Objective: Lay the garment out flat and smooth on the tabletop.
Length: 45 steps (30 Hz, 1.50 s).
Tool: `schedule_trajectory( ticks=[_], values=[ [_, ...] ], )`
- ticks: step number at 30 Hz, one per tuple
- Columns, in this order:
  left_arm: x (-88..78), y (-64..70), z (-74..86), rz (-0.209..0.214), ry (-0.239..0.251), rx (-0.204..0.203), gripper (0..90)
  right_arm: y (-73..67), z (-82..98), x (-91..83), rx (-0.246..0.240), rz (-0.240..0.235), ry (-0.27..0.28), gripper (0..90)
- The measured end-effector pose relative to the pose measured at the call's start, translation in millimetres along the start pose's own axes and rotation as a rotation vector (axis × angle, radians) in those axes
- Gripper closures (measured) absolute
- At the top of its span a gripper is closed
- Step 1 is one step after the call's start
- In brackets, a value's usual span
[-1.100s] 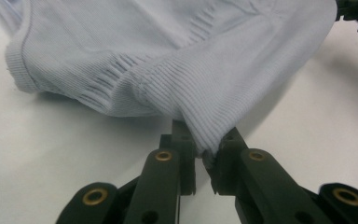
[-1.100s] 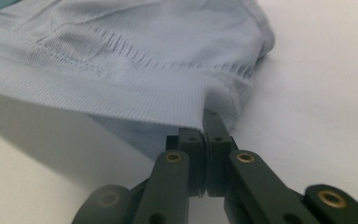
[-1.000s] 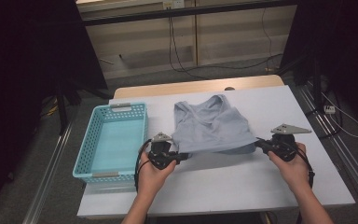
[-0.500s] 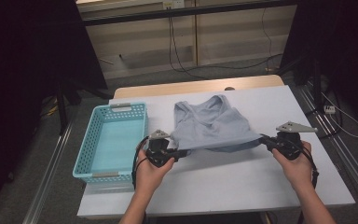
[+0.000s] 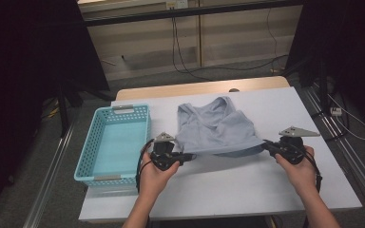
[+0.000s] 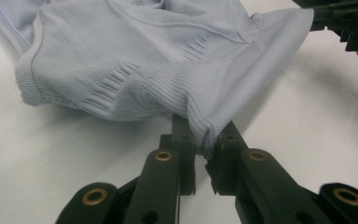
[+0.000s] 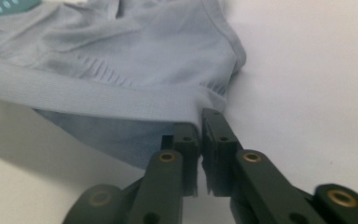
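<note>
Covering most of the high view, the white table carries a light blue basket at its left and a pale blue knit top near the middle. The top lies with its straps away from the person and its hem stretched between both tools. The left gripper pinches one hem corner, the fabric bunched between its jaws. The right gripper has the other hem corner between jaws that have just been opening slightly, the band apparently pinched there.
</note>
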<state>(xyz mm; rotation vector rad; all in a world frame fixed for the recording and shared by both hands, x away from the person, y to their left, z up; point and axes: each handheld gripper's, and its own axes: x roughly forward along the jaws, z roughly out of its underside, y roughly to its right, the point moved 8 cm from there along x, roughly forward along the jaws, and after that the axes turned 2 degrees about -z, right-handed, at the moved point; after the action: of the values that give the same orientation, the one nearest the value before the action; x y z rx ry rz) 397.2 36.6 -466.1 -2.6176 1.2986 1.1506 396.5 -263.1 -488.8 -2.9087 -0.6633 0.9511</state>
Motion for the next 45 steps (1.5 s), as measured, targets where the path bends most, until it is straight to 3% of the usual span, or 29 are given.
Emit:
schedule_trajectory(
  ticks=[5, 6, 7, 8, 12, 14, 28, 36, 45],
  values=[
    [-0.5, -4.2, -1.8, 0.003, 0.001, -0.01, 82.8, -2.4, 4.8, 2.6, 0.001, -0.011, -0.018, 73.1],
    [-1.0, -4.6, -3.4, 0.005, 0.004, -0.015, 82.8, -3.5, 5.0, 2.8, -0.005, -0.011, -0.017, 69.2],
    [-1.2, -4.6, -6.2, 0.008, 0.011, -0.019, 82.8, -6.0, 6.4, 3.4, -0.008, -0.01, -0.024, 59.1],
    [-1.2, -4.6, -6.2, 0.008, 0.011, -0.019, 82.8, -6.0, 6.4, 3.4, -0.008, -0.01, -0.024, 59.1],
    [1.4, -4.4, -12.9, 0.018, 0.009, -0.027, 82.9, -14.2, 10.5, -1.1, 0.035, -0.061, -0.021, 41.7],
    [2.7, -4.8, -16.3, 0.021, 0.016, -0.031, 83.0, -16.9, 12.2, -4.9, 0.055, -0.082, -0.015, 38.0],
    [9.0, -7.6, -32.5, 0.028, 0.034, -0.038, 83.0, -33.8, 20.1, -24.2, 0.044, -0.123, 0.014, 34.1],
    [9.4, -9.9, -32.8, 0.023, 0.042, -0.049, 83.0, -50.3, 20.0, -21.0, -0.029, -0.157, -0.006, 36.3],
    [10.1, -10.9, -30.4, 0.02, 0.034, -0.047, 83.0, -58.3, 20.0, -15.4, -0.042, -0.196, -0.02, 40.0]
  ],
)
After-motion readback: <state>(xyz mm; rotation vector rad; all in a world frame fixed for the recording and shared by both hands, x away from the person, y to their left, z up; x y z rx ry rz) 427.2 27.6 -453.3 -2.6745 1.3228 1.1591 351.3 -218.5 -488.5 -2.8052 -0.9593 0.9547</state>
